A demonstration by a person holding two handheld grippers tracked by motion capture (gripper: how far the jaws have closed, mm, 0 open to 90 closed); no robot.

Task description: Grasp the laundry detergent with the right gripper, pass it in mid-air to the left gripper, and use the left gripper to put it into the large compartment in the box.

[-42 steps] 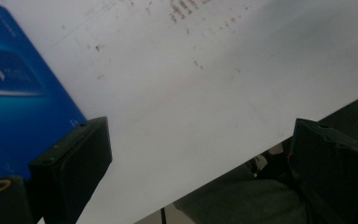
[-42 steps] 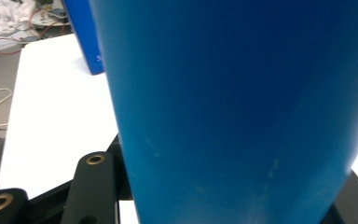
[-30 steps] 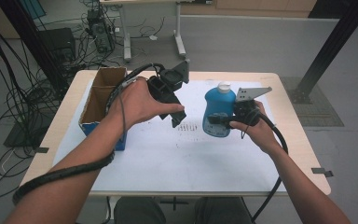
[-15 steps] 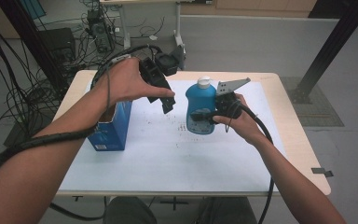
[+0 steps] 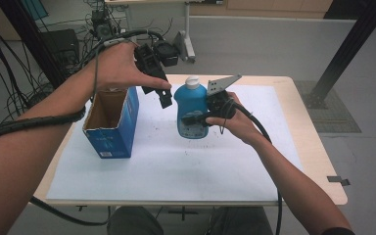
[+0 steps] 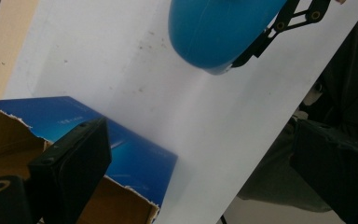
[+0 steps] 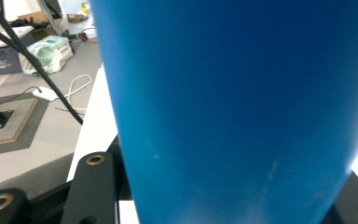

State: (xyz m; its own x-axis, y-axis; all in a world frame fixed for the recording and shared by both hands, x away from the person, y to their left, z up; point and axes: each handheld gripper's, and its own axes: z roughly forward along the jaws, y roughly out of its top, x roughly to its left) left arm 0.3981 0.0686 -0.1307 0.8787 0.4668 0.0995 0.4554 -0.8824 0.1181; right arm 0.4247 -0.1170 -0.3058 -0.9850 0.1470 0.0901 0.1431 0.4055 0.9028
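While clamped on the blue bottle (image 5: 192,111) — upright, held above the table's (image 5: 293,93) middle — right gripper (image 5: 201,116) nearer. Carton (image 5: 111,123) mouth at nine o'clock from the bottle. Left gripper (image 5: 162,95), jaws apart and empty, at eleven o'clock — just beside the white cap (image 5: 191,82).

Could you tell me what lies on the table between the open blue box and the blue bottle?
Nothing: in the high view, just bare white sheet separates the box from the bottle.

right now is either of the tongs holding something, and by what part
The right tongs are shut on the blue bottle, clamped across its lower body and lifting it off the table. The left tongs are open and hold nothing.
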